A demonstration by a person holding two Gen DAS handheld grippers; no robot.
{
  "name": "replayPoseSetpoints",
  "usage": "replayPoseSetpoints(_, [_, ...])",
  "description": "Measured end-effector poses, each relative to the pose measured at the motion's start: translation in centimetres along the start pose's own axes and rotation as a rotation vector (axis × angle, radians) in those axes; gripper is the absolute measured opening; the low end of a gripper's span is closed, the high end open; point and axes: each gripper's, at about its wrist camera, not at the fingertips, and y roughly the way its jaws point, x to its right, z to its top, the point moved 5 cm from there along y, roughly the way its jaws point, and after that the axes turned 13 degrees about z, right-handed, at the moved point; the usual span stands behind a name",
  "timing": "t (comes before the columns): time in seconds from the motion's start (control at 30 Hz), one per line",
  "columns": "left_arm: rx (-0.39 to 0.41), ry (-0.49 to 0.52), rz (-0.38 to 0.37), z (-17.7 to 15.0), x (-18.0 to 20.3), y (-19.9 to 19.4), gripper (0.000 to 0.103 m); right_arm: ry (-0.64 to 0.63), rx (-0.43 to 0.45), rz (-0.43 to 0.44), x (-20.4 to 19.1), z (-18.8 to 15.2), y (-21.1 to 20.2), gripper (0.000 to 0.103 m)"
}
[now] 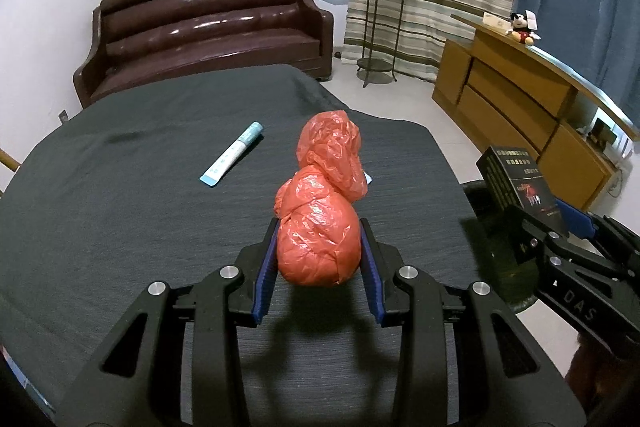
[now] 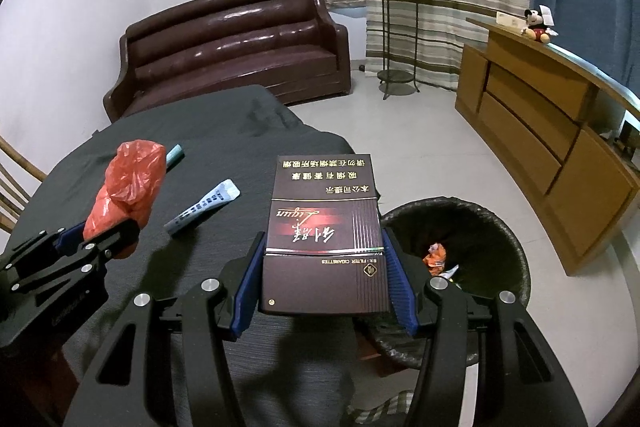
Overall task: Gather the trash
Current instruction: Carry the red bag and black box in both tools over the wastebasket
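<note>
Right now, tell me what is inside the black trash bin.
In the black trash bin, lined with a dark bag, lie an orange crumpled wrapper and a pale scrap. The cigarette box and the right tool cover its near left part.

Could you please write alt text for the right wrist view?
The right claw grips a dark cigarette box beside a black trash bin. At left, the left claw holds a red plastic bag over the dark-clothed table.
</note>
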Motion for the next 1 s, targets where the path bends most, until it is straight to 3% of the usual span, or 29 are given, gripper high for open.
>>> replayPoseSetpoints(0.47, [0.015, 0.040, -0.029, 0.1, 1.2, -0.2, 0.036, 0.029, 0.026, -0.041, 2.3, 0.1, -1.4, 0.055])
replayPoseSetpoints(1.0, [0.036, 0.112, -0.099, 1.4, 7.7, 0.0, 0.036, 0.081, 0.050, -0.131, 7.2, 0.3, -2.7, 0.055])
